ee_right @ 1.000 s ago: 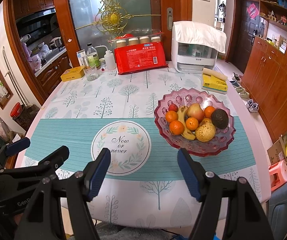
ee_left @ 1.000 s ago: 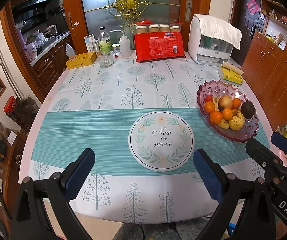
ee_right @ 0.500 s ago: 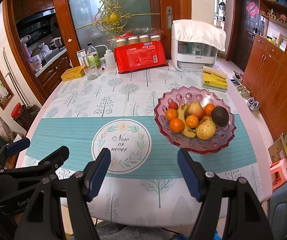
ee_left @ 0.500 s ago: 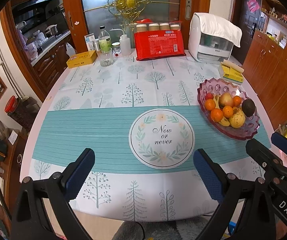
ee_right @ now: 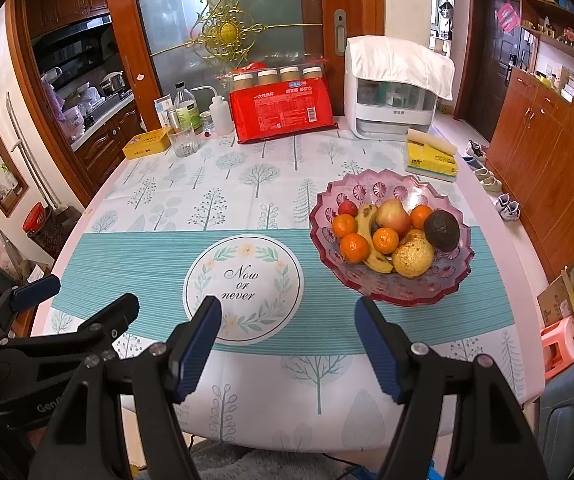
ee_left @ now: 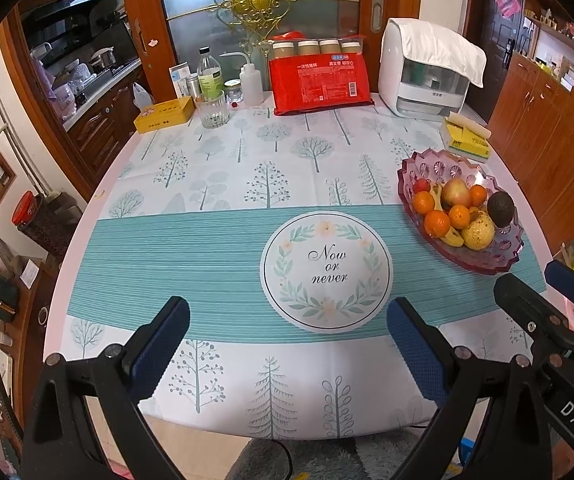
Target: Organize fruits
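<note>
1. The left hand-held gripper (ee_left: pixel 287 334) is hanging over the near edge of the counter (ee_left: pixel 223 184), its blue pads spread wide apart, released and grasping nothing.
2. The right hand-held gripper (ee_right: pixel 289 340) is hovering just beside it, jaws equally wide, touching nothing either; its fingers are showing at the right edge of the left wrist view.
3. Ahead and to the right of both grippers, the pink glass fruit bowl (ee_right: pixel 391 294) is sitting on the teal stripe of the tablecloth (ee_right: pixel 127 260).
4. The bowl is holding four oranges (ee_right: pixel 354 247), a banana (ee_right: pixel 371 240), an apple (ee_right: pixel 391 216), a speckled pear (ee_right: pixel 413 258), a dark avocado (ee_right: pixel 441 230) and a small red fruit (ee_right: pixel 347 208), all piled touching one another.
5. Straight ahead of the left gripper, the round "Now or never" print (ee_left: pixel 325 266) is lying bare.
6. Far ahead, a red package (ee_right: pixel 283 114), a drinking glass (ee_right: pixel 184 142) and a yellow tin (ee_right: pixel 145 143) are standing along the back edge.
</note>
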Motion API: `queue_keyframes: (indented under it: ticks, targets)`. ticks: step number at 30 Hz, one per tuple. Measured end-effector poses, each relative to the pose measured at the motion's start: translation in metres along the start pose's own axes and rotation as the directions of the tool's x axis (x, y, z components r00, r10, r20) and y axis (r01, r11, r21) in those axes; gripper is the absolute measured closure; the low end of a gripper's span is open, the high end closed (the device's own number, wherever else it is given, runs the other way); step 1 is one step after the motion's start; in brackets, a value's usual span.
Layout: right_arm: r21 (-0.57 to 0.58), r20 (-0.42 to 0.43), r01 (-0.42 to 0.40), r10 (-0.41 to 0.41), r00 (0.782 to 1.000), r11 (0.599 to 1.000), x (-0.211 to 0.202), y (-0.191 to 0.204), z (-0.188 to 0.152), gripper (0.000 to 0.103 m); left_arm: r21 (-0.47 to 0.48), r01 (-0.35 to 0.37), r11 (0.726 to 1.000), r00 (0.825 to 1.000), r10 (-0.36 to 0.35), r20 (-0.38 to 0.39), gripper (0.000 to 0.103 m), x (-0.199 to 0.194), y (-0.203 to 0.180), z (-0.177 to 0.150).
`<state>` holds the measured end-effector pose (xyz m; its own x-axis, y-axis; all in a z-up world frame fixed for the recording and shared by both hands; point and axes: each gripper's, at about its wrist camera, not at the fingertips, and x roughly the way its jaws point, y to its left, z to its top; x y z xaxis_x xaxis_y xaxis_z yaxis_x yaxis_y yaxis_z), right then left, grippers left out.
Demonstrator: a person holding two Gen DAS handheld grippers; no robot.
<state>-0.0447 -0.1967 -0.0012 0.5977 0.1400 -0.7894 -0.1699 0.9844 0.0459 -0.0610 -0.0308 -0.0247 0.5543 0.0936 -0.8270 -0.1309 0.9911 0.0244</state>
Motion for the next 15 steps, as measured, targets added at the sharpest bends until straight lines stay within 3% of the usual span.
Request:
queue_keyframes:
  ticks: [15]
  targets:
    - [0.001, -0.003, -0.001, 0.001, 1.000, 1.000, 0.0004, 0.0005, -0.0006, 0.033, 0.000, -0.001, 1.000, 1.000, 0.001, -0.008, 0.005, 0.0024, -0.0001, 0.0004]
